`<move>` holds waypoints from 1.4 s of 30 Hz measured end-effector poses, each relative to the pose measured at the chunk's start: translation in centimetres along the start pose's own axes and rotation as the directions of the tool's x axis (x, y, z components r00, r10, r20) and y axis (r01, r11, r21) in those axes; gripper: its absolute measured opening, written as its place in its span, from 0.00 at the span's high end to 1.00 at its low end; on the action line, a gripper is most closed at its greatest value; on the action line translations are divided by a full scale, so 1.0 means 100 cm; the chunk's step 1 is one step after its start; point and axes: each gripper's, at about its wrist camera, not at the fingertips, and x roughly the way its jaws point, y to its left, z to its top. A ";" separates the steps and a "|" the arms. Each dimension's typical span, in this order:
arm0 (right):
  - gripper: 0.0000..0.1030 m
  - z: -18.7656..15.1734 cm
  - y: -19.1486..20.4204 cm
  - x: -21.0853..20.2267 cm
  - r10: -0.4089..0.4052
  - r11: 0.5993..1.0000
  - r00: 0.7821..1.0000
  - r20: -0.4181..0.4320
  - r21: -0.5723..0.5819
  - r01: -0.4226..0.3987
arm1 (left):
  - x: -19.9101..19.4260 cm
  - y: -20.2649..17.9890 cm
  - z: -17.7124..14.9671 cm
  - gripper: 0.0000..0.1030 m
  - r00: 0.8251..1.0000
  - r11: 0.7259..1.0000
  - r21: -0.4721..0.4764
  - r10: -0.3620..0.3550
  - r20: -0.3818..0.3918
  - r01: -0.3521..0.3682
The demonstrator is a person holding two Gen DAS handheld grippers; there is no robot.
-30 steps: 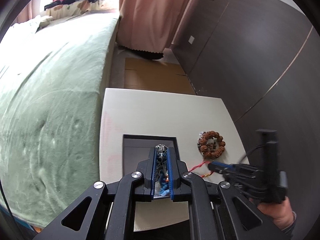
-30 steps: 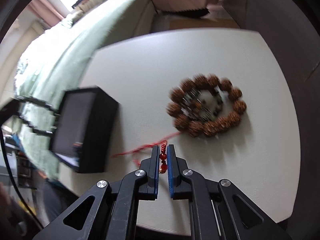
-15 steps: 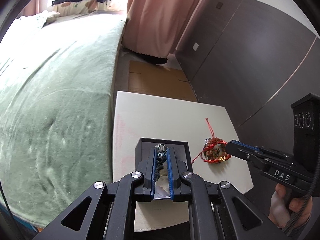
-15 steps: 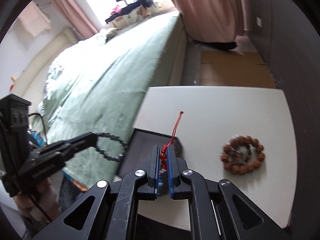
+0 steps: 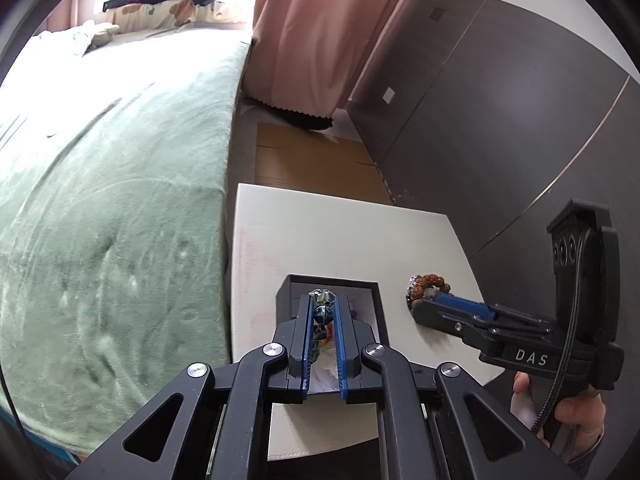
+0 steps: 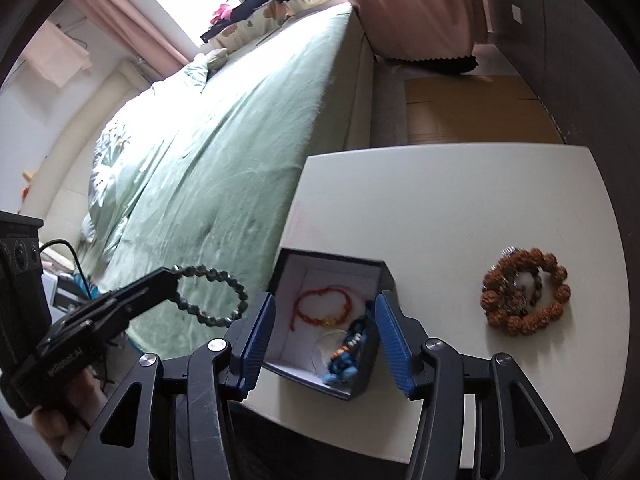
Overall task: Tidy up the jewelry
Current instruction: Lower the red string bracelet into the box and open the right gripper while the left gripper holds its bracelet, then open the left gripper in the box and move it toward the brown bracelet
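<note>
Now the right gripper [image 6: 326, 334] has just been opening; its jaws stand apart above the box [image 6: 366, 386], nothing between the pads. Below them the red cord bracelet [image 6: 324, 306] lies inside, beside a blue beaded piece [image 6: 346, 354]. The left gripper [image 5: 324, 314] is clamped on a dark bead bracelet [image 6: 208, 294], held to the left of the box and not yet in. On the table [image 6: 440, 208], the brown bead bracelet [image 6: 524, 298] waits, well apart. By my reckoning, two pieces are stowed and two remain.
</note>
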 end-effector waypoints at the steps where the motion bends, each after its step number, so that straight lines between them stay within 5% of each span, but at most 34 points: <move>1: 0.49 -0.003 -0.004 -0.004 -0.007 1.000 1.000 0.003 0.007 0.007 | 0.002 -0.003 0.000 0.90 1.000 1.000 0.003 -0.005 -0.003 0.005; 11: 0.48 -0.030 -0.053 -0.039 -0.031 0.993 0.998 0.047 0.116 0.025 | 0.032 -0.035 -0.001 0.90 0.997 0.998 0.041 -0.049 -0.052 0.052; 17: 0.48 -0.048 -0.083 -0.059 -0.035 0.983 0.997 0.070 0.180 0.022 | 0.057 -0.045 -0.002 0.87 0.995 0.999 0.027 0.030 -0.096 -0.028; 22: 0.48 -0.069 -0.108 -0.071 -0.030 0.968 0.996 0.089 0.250 0.007 | 0.063 -0.058 -0.008 0.42 0.994 0.999 0.036 0.032 -0.107 -0.029; 28: 0.48 -0.084 -0.126 -0.083 -0.043 0.962 0.993 0.109 0.274 0.012 | 0.070 -0.087 -0.013 0.39 0.992 0.995 0.099 0.039 -0.116 -0.028; 35: 0.24 -0.093 -0.149 -0.105 -0.087 0.949 0.983 0.164 0.315 0.031 | 0.092 -0.125 -0.020 0.38 0.988 0.988 0.157 0.035 -0.148 -0.011; 39: 0.05 -0.098 -0.167 -0.116 -0.093 0.937 0.979 0.183 0.349 0.024 | 0.101 -0.145 -0.024 0.25 0.987 0.980 0.196 0.045 -0.156 -0.013; 42: 0.02 -0.103 -0.183 -0.120 -0.074 0.923 0.979 0.191 0.385 -0.006 | 0.109 -0.160 -0.025 0.18 0.986 0.976 0.214 0.063 -0.158 -0.028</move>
